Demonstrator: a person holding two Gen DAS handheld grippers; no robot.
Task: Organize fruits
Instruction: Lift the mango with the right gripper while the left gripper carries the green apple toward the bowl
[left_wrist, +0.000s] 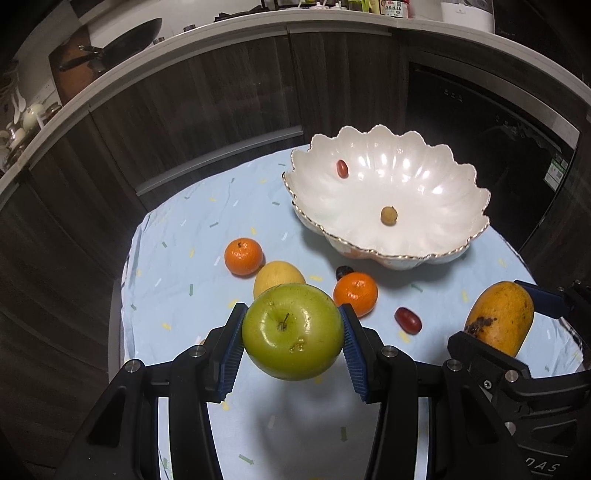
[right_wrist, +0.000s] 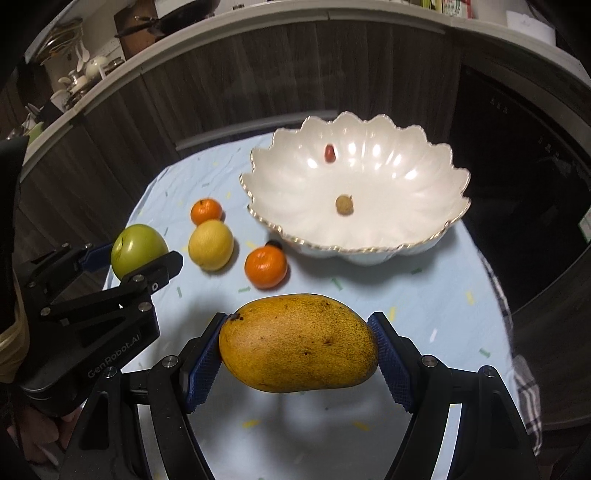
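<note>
My left gripper (left_wrist: 292, 334) is shut on a green apple (left_wrist: 291, 330), held above the cloth; it also shows in the right wrist view (right_wrist: 137, 248). My right gripper (right_wrist: 297, 345) is shut on a yellow-orange mango (right_wrist: 297, 341), also seen in the left wrist view (left_wrist: 500, 315). A white scalloped bowl (left_wrist: 436, 236) stands at the back right, with a small red fruit (left_wrist: 342, 168) and a small tan fruit (left_wrist: 389, 215) inside. On the cloth lie two tangerines (left_wrist: 243, 256) (left_wrist: 355, 293), a yellow lemon (left_wrist: 277, 278), a red grape (left_wrist: 407, 320) and a dark grape (left_wrist: 342, 272).
The round table wears a light blue cloth (left_wrist: 207, 229) with small coloured marks. Dark wooden cabinets (left_wrist: 184, 110) curve behind it under a white counter. A dark appliance (left_wrist: 498, 147) stands at the right. A checked cloth (right_wrist: 517, 350) hangs at the table's right edge.
</note>
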